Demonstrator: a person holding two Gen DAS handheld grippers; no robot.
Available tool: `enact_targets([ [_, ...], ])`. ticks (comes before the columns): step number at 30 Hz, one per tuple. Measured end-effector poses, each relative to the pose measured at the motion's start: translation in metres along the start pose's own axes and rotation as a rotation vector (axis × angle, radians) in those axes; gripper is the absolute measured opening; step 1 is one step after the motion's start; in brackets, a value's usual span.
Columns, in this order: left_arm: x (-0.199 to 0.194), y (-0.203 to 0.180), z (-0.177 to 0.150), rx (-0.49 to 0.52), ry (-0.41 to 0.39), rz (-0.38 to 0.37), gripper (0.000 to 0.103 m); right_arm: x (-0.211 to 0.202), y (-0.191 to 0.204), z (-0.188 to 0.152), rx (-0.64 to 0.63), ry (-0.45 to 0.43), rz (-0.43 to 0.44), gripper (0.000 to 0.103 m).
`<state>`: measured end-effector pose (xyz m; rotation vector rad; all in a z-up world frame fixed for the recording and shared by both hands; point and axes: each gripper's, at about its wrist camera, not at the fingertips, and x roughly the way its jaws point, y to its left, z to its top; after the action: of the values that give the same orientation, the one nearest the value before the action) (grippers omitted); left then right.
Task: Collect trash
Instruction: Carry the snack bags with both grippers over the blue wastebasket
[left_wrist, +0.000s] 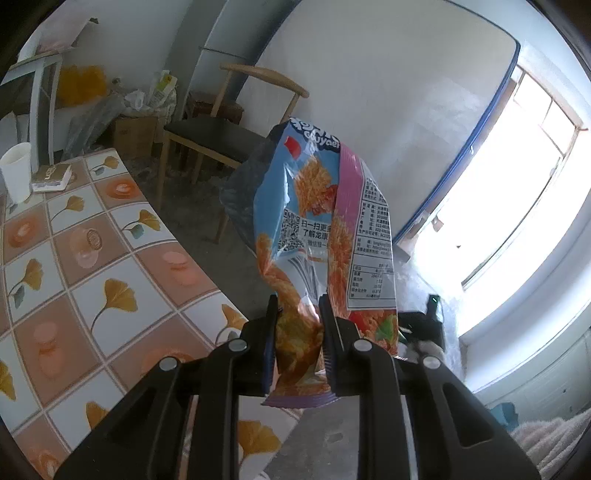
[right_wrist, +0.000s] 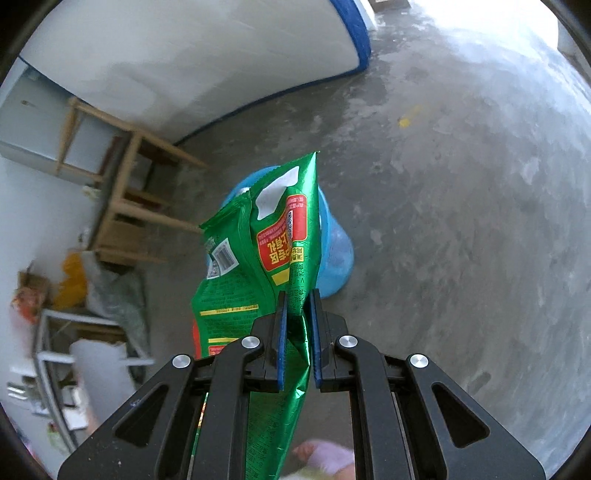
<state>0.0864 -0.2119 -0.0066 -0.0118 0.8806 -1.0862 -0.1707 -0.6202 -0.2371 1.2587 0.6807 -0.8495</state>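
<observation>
On your left, a table with a ginkgo-leaf and orange checked cloth carries a white paper cup beside a small book. Past its far edge you see a wooden chair with a dark seat on the grey concrete floor, with a cardboard box and a yellow bag by the wall. To your right, a bright window floods the room.

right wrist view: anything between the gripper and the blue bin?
Only the green snack bag clamped in the right gripper; it hangs across the blue bin. Shows in the right wrist view.
</observation>
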Motion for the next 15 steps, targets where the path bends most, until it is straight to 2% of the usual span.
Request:
enact_targets([
  [7,0.039,-0.004,0.023,0.048,0.051,0.002,0.020,0.080,0.022,0.028,-0.044,-0.045,-0.136,0.013],
  [9,0.055,-0.015,0.033,0.090,0.078,-0.009,0.020,0.104,0.022,0.034,-0.056,-0.038,-0.162,0.021],
  [11,0.075,-0.024,0.043,0.118,0.117,-0.017,0.020,0.126,0.020,0.035,-0.080,-0.008,-0.178,0.038],
  [13,0.101,-0.033,0.056,0.135,0.166,-0.048,0.020,0.142,0.015,0.033,-0.089,0.025,-0.172,0.039],
  [15,0.136,-0.047,0.068,0.174,0.224,-0.075,0.020,0.134,0.013,0.030,-0.088,-0.004,-0.150,0.047],
])
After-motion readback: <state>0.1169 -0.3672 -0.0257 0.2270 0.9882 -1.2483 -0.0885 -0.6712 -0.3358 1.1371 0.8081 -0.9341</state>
